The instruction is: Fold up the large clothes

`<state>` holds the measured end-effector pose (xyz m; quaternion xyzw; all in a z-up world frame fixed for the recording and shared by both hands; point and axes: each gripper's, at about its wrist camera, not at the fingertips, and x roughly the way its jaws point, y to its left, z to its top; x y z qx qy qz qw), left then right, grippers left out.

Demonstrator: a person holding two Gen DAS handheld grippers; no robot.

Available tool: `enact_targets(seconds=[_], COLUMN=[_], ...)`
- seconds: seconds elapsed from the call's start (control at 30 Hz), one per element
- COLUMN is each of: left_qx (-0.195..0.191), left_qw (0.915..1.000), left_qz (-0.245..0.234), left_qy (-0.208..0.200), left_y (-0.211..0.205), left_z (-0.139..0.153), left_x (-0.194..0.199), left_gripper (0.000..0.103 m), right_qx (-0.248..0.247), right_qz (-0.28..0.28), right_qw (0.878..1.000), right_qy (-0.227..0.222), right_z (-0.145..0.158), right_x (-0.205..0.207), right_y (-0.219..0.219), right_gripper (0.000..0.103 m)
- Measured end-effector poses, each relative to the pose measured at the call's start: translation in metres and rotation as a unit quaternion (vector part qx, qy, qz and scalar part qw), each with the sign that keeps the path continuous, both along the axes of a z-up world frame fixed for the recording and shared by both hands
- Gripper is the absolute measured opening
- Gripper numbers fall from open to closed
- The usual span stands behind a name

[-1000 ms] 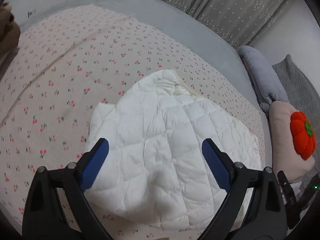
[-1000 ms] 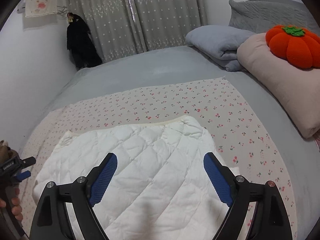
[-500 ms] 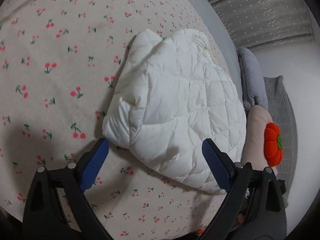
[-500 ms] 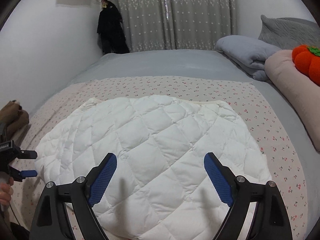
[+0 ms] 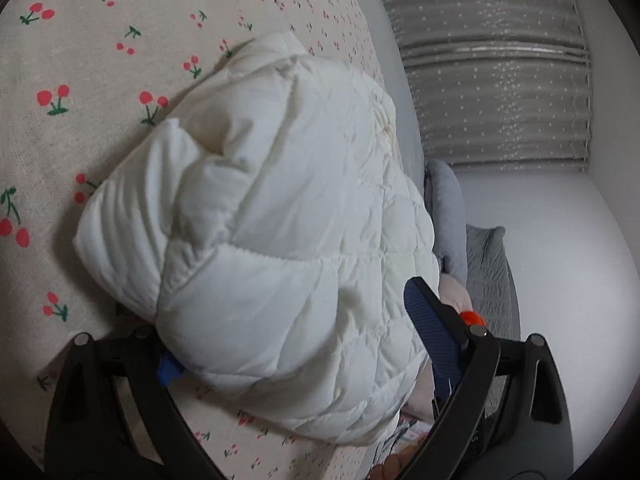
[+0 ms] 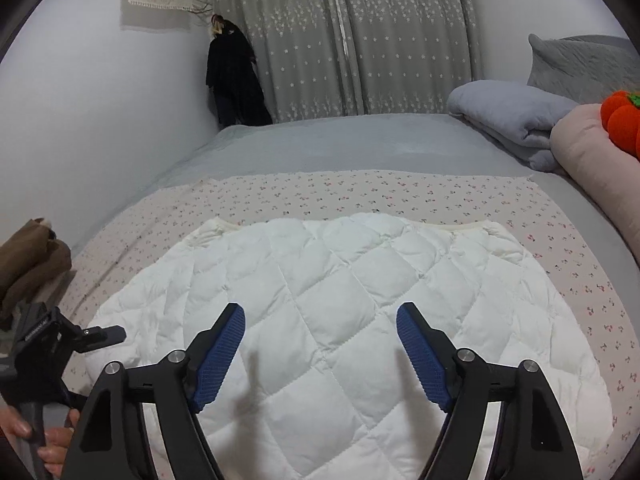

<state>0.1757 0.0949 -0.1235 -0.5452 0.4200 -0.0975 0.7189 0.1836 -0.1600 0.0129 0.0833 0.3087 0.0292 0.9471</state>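
We drop our left hand-held gripper lower now, jaws spread around the white quilted jacket on the bed; our right hand-held gripper is closing above it, pads clear.

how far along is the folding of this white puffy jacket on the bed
Early to midway. The white quilted jacket already lies compact on the cherry-print sheet. The left tool straddles its edge; the right tool, jaws closing, hovers above it. Gripping and the remaining folds are left.
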Motion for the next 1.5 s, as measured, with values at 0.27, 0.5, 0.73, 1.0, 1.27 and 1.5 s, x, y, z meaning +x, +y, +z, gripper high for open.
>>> enact_targets(seconds=[0.27, 0.5, 0.73, 1.0, 1.27, 1.5], left_qx=[0.065, 0.166, 0.245, 0.282, 0.281, 0.348], left_qw=[0.9935, 0.9645, 0.9106, 0.8577, 0.8445, 0.7898], left_qz=[0.082, 0.054, -0.016, -0.162, -0.193, -0.263], left_qy=[-0.046, -0.198, -0.333, -0.398, -0.413, -0.431], left_y=[-0.004, -0.012, -0.037, -0.095, -0.107, -0.148], left_z=[0.007, 0.078, 0.13, 0.126, 0.129, 0.122], left_x=[0.008, -0.013, -0.036, -0.031, -0.034, -0.056], left_gripper=[0.033, 0.022, 0.022, 0.023, 0.024, 0.025], right_qx=[0.022, 0.081, 0.167, 0.273, 0.275, 0.206], right_qz=[0.021, 0.054, 0.111, 0.124, 0.114, -0.014], right_qw=[0.999, 0.991, 0.973, 0.945, 0.934, 0.972], right_qy=[0.041, 0.09, 0.113, 0.128, 0.199, 0.112], right_z=[-0.036, -0.054, -0.079, -0.1, -0.072, -0.011], right_x=[0.038, 0.047, 0.045, 0.045, 0.022, -0.036], right_y=[0.017, 0.032, 0.067, 0.048, 0.001, -0.097], right_gripper=[0.018, 0.012, 0.008, 0.005, 0.011, 0.045])
